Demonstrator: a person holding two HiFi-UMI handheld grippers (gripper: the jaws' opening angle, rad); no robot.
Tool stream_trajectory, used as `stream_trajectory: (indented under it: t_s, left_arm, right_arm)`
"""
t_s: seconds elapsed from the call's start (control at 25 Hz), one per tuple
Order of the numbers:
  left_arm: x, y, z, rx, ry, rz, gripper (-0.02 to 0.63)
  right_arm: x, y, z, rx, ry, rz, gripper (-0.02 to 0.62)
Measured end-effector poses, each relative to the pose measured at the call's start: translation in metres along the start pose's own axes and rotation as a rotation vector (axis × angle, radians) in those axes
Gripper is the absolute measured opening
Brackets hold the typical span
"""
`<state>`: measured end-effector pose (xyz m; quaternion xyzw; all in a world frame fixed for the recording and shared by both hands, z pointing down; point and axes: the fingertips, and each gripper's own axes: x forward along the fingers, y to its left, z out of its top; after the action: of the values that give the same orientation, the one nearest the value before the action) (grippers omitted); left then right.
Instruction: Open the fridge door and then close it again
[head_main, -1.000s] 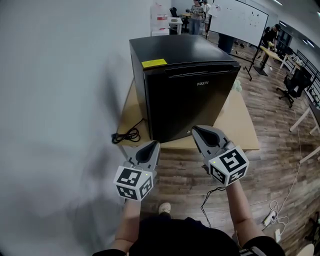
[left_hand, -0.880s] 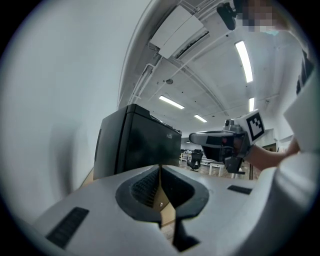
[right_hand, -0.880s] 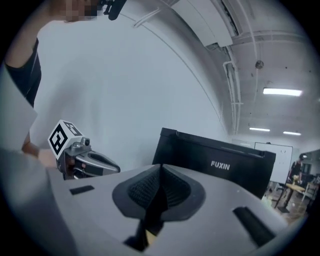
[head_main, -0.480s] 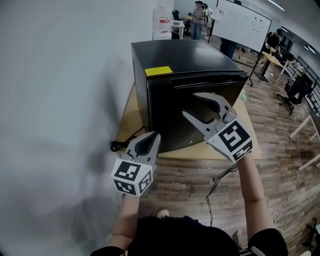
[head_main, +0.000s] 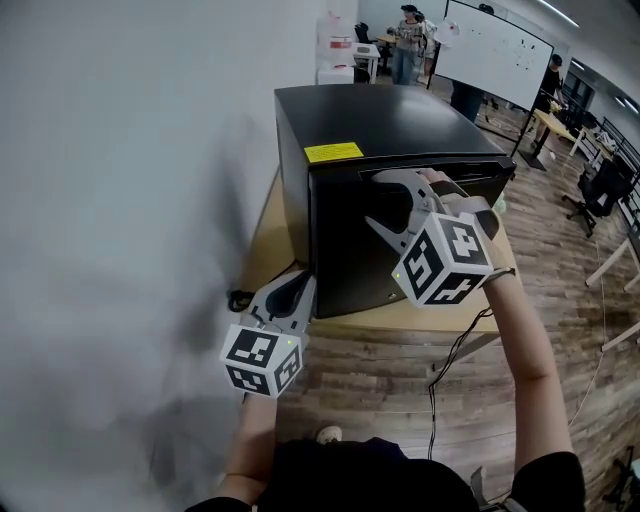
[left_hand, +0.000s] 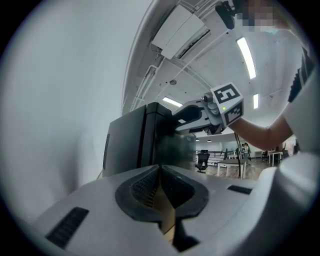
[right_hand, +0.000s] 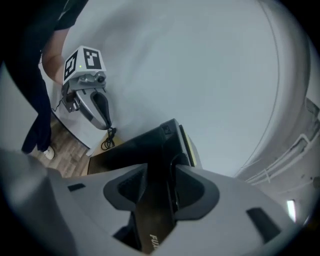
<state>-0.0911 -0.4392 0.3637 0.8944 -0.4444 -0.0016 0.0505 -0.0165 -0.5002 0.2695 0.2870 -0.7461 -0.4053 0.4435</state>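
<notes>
Just lifted and rolled right tool (head_main: 383, 200), newly spread with nothing pinched, to top lip of fridge door (head_main: 345, 255), still shut; fridge (head_main: 385, 115) on counter (head_main: 262, 240); left tool (head_main: 297, 283) pressed together, low; pull likely next

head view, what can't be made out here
All in the head view:
- Inside of the fridge: the shut door hides it.
- Print on the yellow label: too small to read.
- Writing on the whiteboard: too far away and too small.
</notes>
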Motion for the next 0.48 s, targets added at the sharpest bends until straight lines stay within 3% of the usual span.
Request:
stream_trajectory:
  t_s: [0.48]
  left_arm:
    - [-0.005,-0.006,-0.020,-0.026,0.035,-0.005,0.012]
  right_arm:
    - [0.003,0.003,-0.001,-0.094,0.089,0.023,0.132]
